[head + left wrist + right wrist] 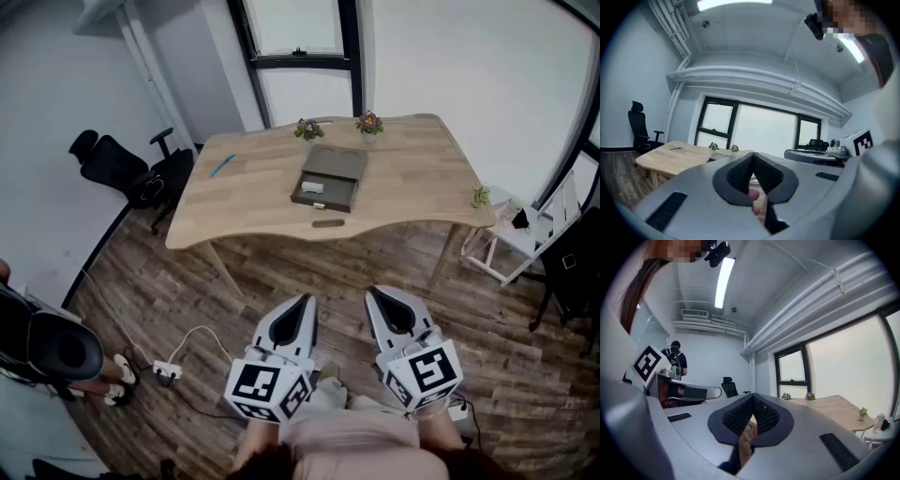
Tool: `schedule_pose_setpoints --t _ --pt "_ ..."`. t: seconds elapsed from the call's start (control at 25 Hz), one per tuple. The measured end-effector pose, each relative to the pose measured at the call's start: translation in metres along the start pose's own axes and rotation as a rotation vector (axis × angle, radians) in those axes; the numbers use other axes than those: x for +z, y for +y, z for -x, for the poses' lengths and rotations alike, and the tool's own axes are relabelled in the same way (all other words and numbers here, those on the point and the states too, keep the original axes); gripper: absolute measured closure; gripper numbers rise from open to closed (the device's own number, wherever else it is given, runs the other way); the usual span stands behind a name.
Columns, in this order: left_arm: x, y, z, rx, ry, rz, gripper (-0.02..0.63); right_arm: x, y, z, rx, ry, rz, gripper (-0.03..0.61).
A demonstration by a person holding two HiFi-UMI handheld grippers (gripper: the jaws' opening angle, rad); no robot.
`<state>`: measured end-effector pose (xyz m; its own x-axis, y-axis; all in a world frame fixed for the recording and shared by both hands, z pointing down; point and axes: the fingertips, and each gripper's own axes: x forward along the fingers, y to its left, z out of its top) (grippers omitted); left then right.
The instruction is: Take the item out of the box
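- Fingers [735, 177] of the left gripper [302, 302] meet at their tips with nothing between them; the right gripper [374, 293] matches, its fingers [765, 416] pressed together and empty.
- Both grippers hang side by side, tips pointing forward; the table [244, 206] stands well ahead of the fingertips, out of reach.
- Straight beyond the fingertips, mid-table, lies the box [323, 203], its lid [336, 161] laid back on the far side; a small pale item [314, 188] shows inside, well apart from either gripper.
- Step in hand, as I judge it: the approach; no reach has begun and the item is not yet out.
- Next move calls for closing on the table, parting one gripper's jaws and bringing its fingers down over the item; the other gripper may need to steady the box, which looks light enough to slide.
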<state>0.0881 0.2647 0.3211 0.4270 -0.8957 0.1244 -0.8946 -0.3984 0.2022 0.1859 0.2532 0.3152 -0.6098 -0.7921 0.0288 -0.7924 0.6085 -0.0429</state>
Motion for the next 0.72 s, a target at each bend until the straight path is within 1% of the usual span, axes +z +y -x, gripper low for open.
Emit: schedule_pose_setpoints --t 0.12,0.4,0.72 --pt "0.001 0.013 -0.004 -0.001 0.000 0.010 0.618 -0.001 0.002 -0.010 -0.006 -0.006 -0.010 0.580" --pt "0.001 0.035 -0.019 -0.023 0.012 0.012 0.618 -0.011 -0.004 -0.039 -0.040 0.025 -0.029 0.580" --pt "0.007 0.069 -0.042 -0.047 0.010 0.021 0.618 -0.015 -0.007 -0.079 -0.057 0.034 -0.030 0.580"
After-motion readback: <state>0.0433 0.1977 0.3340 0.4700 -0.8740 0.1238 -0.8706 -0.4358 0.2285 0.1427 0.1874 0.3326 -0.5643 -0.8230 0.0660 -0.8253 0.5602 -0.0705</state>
